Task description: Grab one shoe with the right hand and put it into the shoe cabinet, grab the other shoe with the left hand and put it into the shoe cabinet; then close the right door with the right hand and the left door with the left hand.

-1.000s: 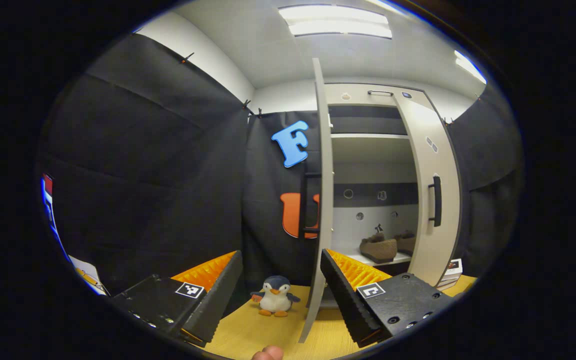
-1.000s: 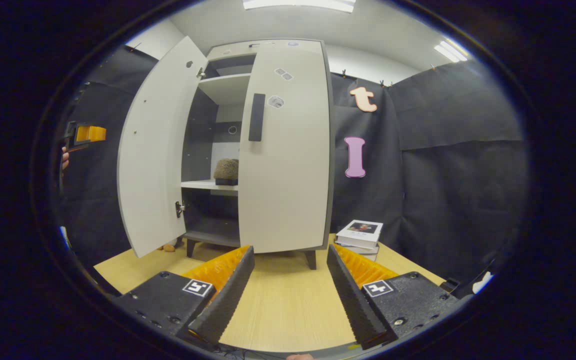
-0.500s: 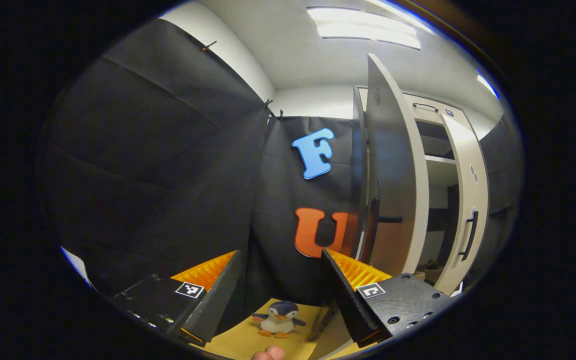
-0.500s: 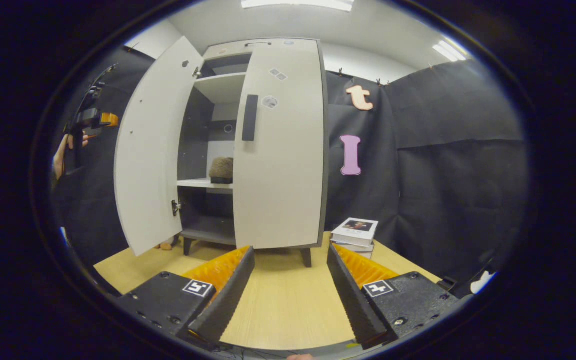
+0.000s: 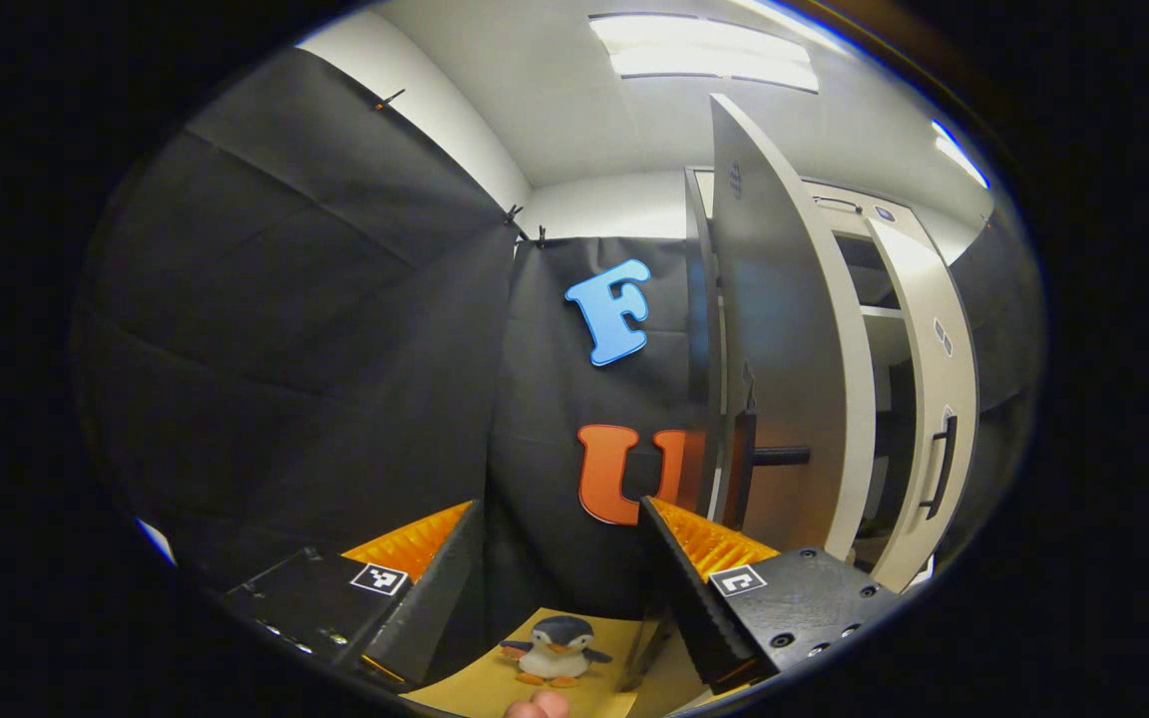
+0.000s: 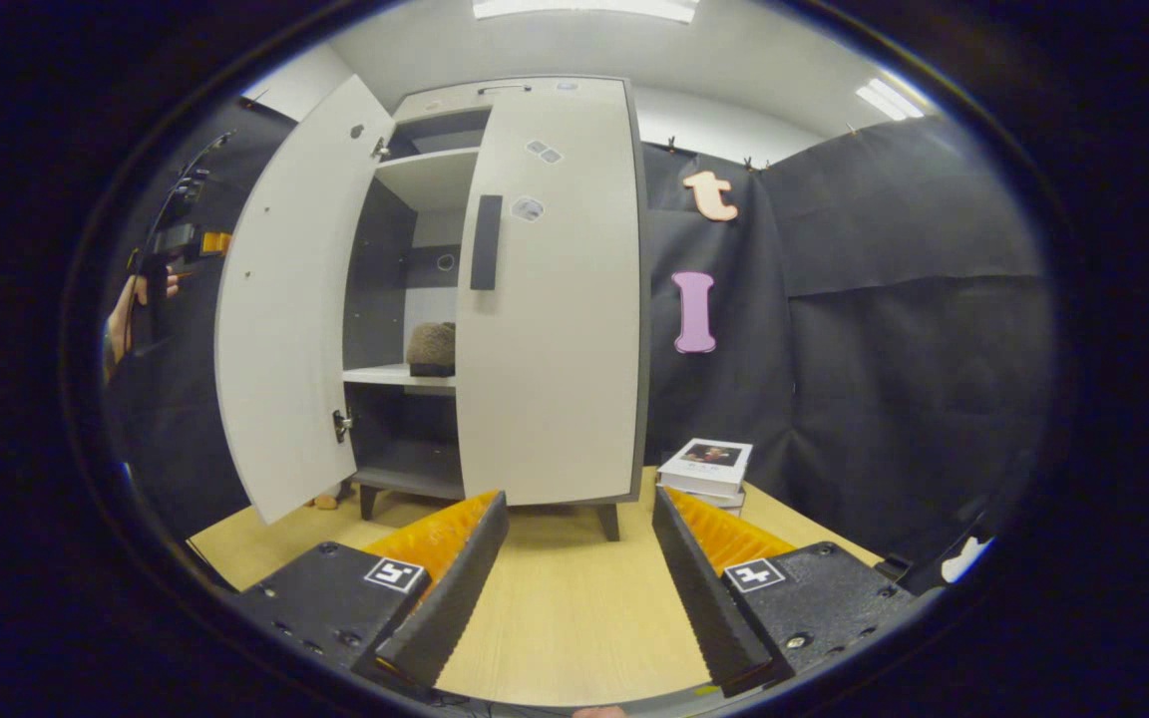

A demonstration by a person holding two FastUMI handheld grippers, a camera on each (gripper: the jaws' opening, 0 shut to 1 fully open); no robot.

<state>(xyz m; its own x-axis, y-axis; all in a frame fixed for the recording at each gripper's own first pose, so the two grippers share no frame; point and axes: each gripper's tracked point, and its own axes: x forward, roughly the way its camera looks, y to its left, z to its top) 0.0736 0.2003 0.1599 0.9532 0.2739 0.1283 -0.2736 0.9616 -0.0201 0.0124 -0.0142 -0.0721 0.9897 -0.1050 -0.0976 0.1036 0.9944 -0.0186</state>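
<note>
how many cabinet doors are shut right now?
1. The right door is shut against the shoe cabinet. The left door stands open, swung out toward the left gripper. A shoe sits on the shelf inside.

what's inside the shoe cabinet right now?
In the right gripper view, one brown shoe sits on the middle shelf of the shoe cabinet. The shut right door covers the rest, so a second shoe can't be confirmed. Upper shelf looks bare.
</note>
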